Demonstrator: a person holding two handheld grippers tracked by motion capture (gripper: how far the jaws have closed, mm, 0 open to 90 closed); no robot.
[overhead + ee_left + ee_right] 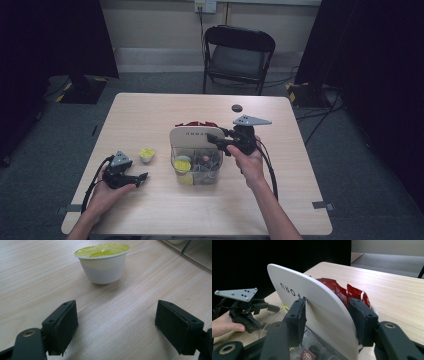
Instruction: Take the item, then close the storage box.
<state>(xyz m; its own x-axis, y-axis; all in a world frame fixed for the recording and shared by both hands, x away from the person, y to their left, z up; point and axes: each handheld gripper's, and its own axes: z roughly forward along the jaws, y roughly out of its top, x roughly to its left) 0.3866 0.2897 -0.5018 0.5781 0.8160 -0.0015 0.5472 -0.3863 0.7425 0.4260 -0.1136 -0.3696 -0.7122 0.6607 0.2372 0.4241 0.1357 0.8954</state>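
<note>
A clear plastic organiser box (pixel 196 167) stands mid-table with a white curved panel (pixel 191 134) at its back and red packets (pixel 197 123) behind that. My right gripper (pixel 214 140) reaches in from the right and is shut on the panel's edge. In the right gripper view both pads clamp the white panel (pixel 317 292), with the gripper (pixel 327 315) astride it and the red packets (pixel 342 291) beyond. My left gripper (pixel 141 178) rests open on the table at the left. A small white cup with a yellow-green lid (pixel 102 262) stands apart, just ahead of its open jaws (pixel 116 325).
The same small cup (pixel 146 154) sits between the left hand and the box. Yellow-lidded cups and dark packets lie inside the box. A small dark disc (pixel 236 108) lies on the far table. A black folding chair (pixel 239 55) stands behind the table.
</note>
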